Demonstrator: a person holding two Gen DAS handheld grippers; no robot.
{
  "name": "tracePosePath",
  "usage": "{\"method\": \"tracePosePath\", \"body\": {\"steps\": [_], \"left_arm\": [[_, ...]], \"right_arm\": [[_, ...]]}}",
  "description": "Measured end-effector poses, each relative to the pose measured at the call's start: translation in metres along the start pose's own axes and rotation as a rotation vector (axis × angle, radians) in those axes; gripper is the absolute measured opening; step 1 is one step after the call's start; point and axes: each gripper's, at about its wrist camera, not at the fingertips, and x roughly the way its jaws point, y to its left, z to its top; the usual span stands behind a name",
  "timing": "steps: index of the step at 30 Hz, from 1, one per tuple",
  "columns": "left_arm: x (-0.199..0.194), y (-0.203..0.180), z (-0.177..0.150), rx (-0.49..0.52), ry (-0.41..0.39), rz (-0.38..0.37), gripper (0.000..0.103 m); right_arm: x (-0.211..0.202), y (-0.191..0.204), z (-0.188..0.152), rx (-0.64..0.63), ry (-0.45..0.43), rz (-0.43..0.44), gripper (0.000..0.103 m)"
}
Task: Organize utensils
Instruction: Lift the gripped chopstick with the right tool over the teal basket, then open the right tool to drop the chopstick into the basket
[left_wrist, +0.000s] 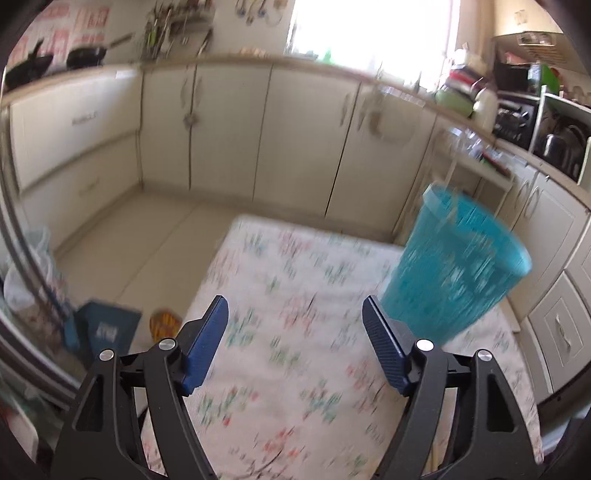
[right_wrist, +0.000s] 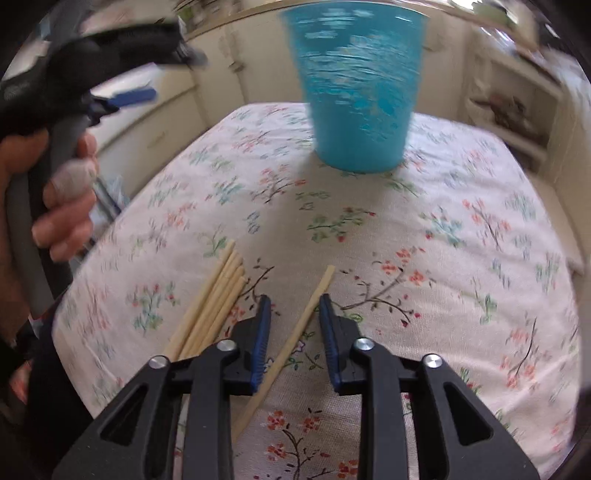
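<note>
The tabletop (right_wrist: 461, 192) wears a cream cloth printed with red, teal and green flower sprigs on thin dark twigs. On it a turquoise cup (right_wrist: 356, 92) and pale wooden chopsticks (right_wrist: 212, 306); both tongs, left (left_wrist: 295, 314) and right (right_wrist: 293, 308), are black with blue ribbed pads (right_wrist: 263, 332)

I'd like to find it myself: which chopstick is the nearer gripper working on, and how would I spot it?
Start at the blue cup standing on the flowered tablecloth, then come toward the near edge. A bundle of chopsticks lies left; the single chopstick lies alone, slanting between the right gripper fingers, apart from the bundle.
</note>
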Motion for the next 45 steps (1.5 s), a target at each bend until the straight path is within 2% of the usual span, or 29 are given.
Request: {"method": "tracePosePath", "body": {"steps": [2,4,8,9,10,13,15,20,23,26,31,33,36,41,45], "left_arm": [[0.012,0.014,-0.016,-0.036,0.075,-0.012,0.071],[0.019,0.022,-0.028,-0.057,0.114,-0.015,0.072],[0.031,0.031,-0.050,-0.092,0.169,-0.018,0.072],[0.030,0.030,-0.049,-0.095,0.163,-0.024,0.073],[0.027,0.030,-0.049,-0.090,0.144,-0.021,0.079],[0.028,0.026,-0.054,-0.061,0.151,-0.019,0.081],[0.029,0.019,-0.054,-0.027,0.148,-0.010,0.081],[0.030,0.007,-0.052,0.021,0.158,0.003,0.082],[0.031,0.009,-0.051,0.010,0.168,0.004,0.082],[0.034,0.014,-0.051,-0.018,0.182,0.000,0.082],[0.036,0.021,-0.052,-0.054,0.194,-0.005,0.082],[0.036,0.020,-0.052,-0.047,0.194,0.000,0.083],[0.036,0.018,-0.052,-0.039,0.195,0.007,0.083],[0.036,0.018,-0.052,-0.042,0.192,0.008,0.083],[0.036,0.018,-0.052,-0.039,0.186,0.006,0.083]], "right_arm": [[0.000,-0.003,0.001,-0.051,0.040,0.017,0.011],[-0.001,-0.009,0.002,-0.072,0.085,0.024,0.011],[-0.001,-0.020,0.003,0.008,0.124,0.014,0.014],[0.000,-0.020,0.003,0.026,0.122,0.013,0.016],[0.001,-0.018,0.003,0.041,0.115,-0.001,0.017],[0.004,-0.014,0.003,0.063,0.095,-0.035,0.016],[0.004,-0.014,0.002,0.082,0.079,-0.044,0.008],[-0.001,-0.028,-0.001,0.183,0.057,0.008,0.006],[-0.015,-0.036,-0.004,0.241,0.021,0.067,0.006],[-0.028,-0.046,-0.002,0.296,-0.046,0.147,0.006],[-0.065,-0.061,0.012,0.378,-0.222,0.271,0.006],[-0.080,-0.068,0.026,0.391,-0.295,0.299,0.006],[-0.105,-0.078,0.063,0.382,-0.426,0.318,0.006],[-0.132,-0.086,0.134,0.360,-0.625,0.295,0.006],[-0.138,-0.088,0.193,0.336,-0.776,0.174,0.006]]}}
